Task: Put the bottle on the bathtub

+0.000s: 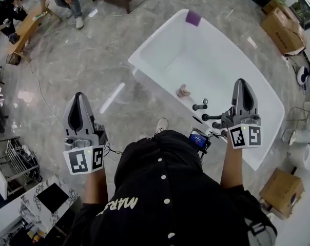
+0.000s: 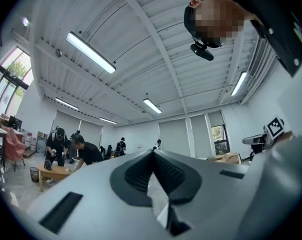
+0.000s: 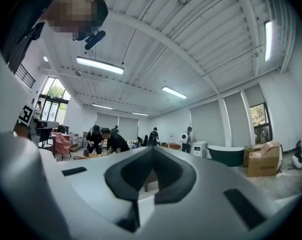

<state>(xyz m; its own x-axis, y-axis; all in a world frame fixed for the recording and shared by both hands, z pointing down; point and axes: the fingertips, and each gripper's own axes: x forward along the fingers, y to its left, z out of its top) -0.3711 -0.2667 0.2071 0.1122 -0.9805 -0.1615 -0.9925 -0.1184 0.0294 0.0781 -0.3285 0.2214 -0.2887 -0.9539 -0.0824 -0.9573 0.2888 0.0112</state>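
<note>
The white bathtub (image 1: 144,47) fills the middle right of the head view. On its near rim stands a small tan bottle-like thing (image 1: 183,91), beside the black tap fittings (image 1: 199,106). A purple object (image 1: 193,18) lies on the far rim. My left gripper (image 1: 79,94) is held over the floor left of the tub, shut and empty. My right gripper (image 1: 241,81) is over the tub's near right part, shut with nothing in it. Both gripper views point level across the room; the left gripper (image 2: 152,153) and right gripper (image 3: 152,149) each show jaws meeting at the tip.
Cardboard boxes (image 1: 284,27) stand beyond the tub at right, another (image 1: 281,191) at the near right. People work at a wooden table (image 1: 26,27) at the far left. A thin cable (image 1: 42,96) runs across the marble floor. A dark green tub (image 3: 241,155) stands across the room.
</note>
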